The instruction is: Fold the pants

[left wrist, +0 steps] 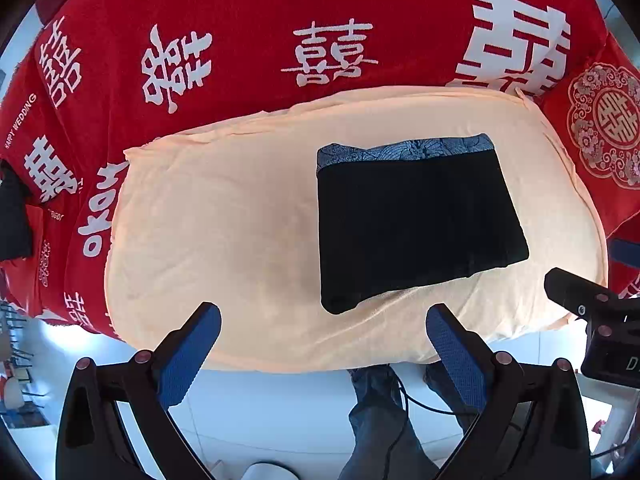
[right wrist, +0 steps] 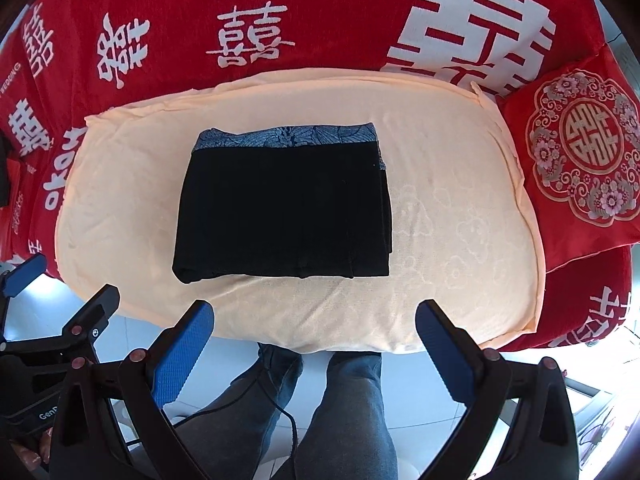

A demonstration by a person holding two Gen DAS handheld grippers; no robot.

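Observation:
The black pants (left wrist: 416, 220) lie folded into a flat rectangle on a cream blanket (left wrist: 224, 240), with a blue patterned band along the far edge. They also show in the right wrist view (right wrist: 284, 208). My left gripper (left wrist: 324, 320) is open and empty, held above the blanket's near edge, short of the pants. My right gripper (right wrist: 314, 316) is open and empty, also above the near edge, in front of the pants. The right gripper's body shows at the right edge of the left wrist view (left wrist: 588, 304).
The cream blanket (right wrist: 460, 220) lies on a red sofa cover with white characters (right wrist: 248, 4). A red embroidered cushion (right wrist: 580, 148) sits at the right. The person's jeans legs (right wrist: 344, 408) and a black cable (right wrist: 280, 404) are below, over a white floor.

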